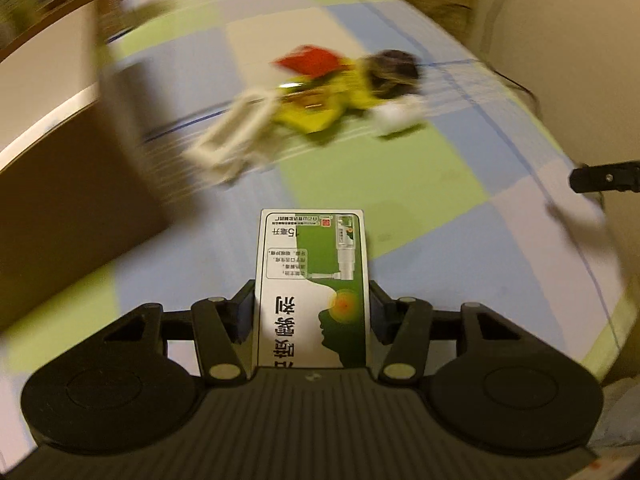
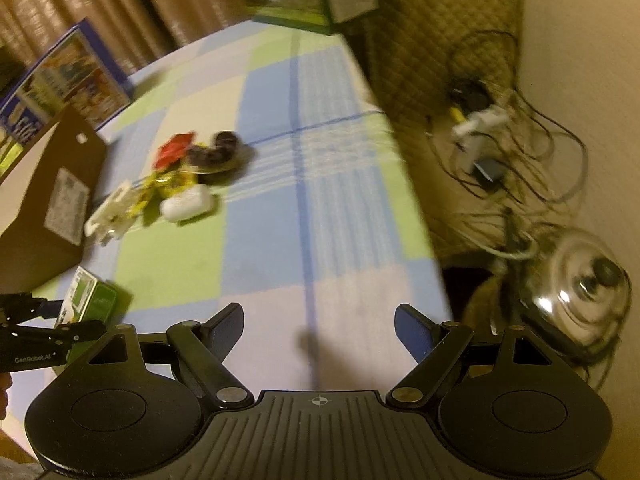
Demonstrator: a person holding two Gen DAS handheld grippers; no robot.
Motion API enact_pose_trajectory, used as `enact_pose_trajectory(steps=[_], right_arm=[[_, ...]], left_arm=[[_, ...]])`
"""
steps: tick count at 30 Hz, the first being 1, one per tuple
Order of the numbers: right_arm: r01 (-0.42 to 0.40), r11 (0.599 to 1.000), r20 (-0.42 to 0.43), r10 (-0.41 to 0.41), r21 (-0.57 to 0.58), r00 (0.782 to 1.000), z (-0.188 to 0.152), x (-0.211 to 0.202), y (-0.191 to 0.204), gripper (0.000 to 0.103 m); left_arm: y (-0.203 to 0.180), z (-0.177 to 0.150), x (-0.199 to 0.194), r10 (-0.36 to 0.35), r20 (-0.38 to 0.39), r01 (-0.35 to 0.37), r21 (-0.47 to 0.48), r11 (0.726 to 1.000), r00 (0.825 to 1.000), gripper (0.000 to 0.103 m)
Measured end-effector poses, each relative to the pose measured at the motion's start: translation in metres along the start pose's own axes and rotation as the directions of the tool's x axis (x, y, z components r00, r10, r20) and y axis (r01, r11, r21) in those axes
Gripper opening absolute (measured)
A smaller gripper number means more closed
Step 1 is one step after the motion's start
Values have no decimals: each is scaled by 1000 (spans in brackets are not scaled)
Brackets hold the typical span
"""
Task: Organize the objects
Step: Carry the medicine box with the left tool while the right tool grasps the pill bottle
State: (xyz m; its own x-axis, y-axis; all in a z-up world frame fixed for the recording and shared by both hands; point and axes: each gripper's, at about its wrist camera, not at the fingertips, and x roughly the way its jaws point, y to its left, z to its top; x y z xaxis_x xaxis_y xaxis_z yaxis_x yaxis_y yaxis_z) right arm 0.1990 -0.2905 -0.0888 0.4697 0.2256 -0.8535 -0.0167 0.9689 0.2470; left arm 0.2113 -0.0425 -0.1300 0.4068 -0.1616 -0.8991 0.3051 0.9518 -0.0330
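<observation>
Nearest in the left wrist view, the left tool point(image 1: 312, 312) is clamped on a white-and-green printed cardboard medicine box point(image 1: 314, 288), which stands lengthwise between the blue pads with its print upside down; its near end is hidden behind the tool body. In the right wrist view the right tool point(image 2: 319, 330) hangs with its fingers spread wide and nothing between them, over the worktop covered by a blue, green and white checked cloth point(image 2: 280, 220). At that view's left edge the same box shows again, partly hidden by the left tool's black frame.

Further off on the cloth, a small heap lies blurred by motion: a white slatted plastic piece point(image 1: 230, 136), a yellow crinkled wrapper point(image 1: 320, 104), a red packet point(image 1: 306, 62), a white rounded case point(image 2: 186, 204) and a dark round thing point(image 2: 218, 150) whose nature cannot be made out. A brown cardboard carton point(image 1: 72, 208) stands just left of them, cut off by the frame. Beyond the worktop's right edge, tangled cables point(image 2: 516, 160) and a shiny domed metal lid point(image 2: 580, 288) are smeared.
</observation>
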Motion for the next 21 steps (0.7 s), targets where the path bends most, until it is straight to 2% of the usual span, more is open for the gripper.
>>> enact_pose_trajectory(steps=[5, 11, 17, 19, 21], right_arm=[[-62, 994, 4, 62, -87, 998, 10, 18, 34, 80], [-109, 979, 28, 116, -172, 993, 21, 38, 71, 80], [-65, 972, 94, 88, -227, 992, 35, 61, 100, 78], [-57, 973, 103, 82, -222, 991, 40, 71, 105, 69], [-47, 972, 104, 73, -228, 992, 44, 81, 110, 65]], left_arm=[[42, -19, -19, 87, 12, -84, -140, 987, 996, 51], [84, -40, -40, 171, 13, -160, -283, 945, 985, 51], [117, -59, -57, 238, 10, -216, -383, 898, 971, 51], [127, -64, -62, 256, 11, -229, -410, 883, 967, 51], [137, -70, -68, 278, 8, -248, -432, 867, 960, 51]])
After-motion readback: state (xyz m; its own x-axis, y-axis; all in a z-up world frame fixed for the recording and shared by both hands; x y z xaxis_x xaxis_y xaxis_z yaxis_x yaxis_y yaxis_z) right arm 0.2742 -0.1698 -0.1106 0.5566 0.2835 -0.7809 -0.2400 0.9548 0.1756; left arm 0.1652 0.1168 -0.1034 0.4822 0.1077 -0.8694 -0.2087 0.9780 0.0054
